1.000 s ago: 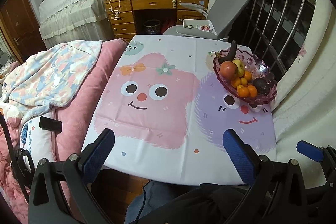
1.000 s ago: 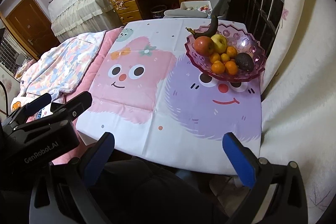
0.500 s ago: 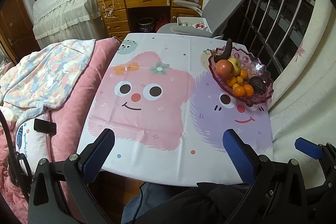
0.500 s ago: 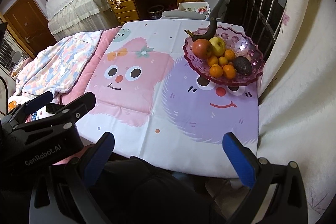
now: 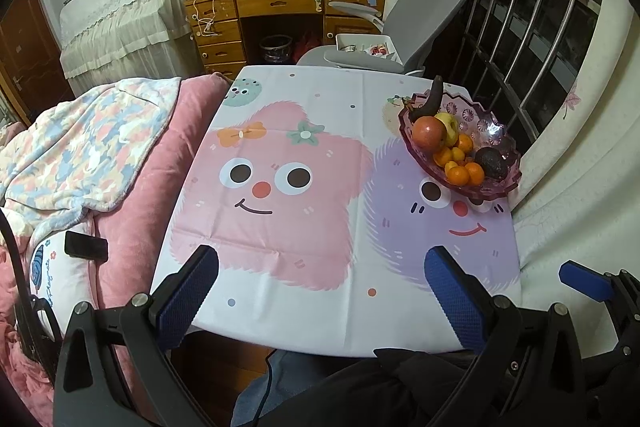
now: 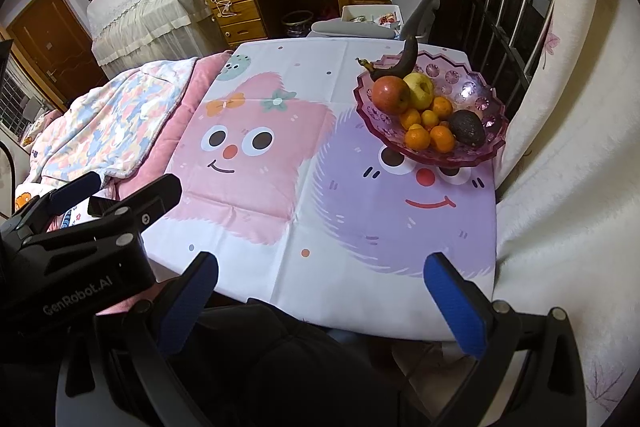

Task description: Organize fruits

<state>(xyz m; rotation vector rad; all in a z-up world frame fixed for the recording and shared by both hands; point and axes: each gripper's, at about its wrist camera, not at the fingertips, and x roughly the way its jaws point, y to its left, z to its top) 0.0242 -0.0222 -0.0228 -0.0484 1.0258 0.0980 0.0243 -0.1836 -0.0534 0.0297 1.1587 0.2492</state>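
Well apart: fruit bowl (image 6: 434, 151) far-right, right claw (image 6: 320, 297) spread, empty.

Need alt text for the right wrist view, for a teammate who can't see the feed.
A pink glass fruit bowl sits at the far right of a cartoon-print tablecloth, holding a red apple, yellow apple, tangerines, avocado and dark banana. The right tongs are open and empty, near the table's edge.

The table cloth (image 5: 280, 195) lay flat and bare from 6 o'clock up to 12. At 2 o'clock the fruit bowl (image 5: 496, 187) stood in the way. The bed blanket (image 5: 132, 187) pressed close at 9 o'clock.
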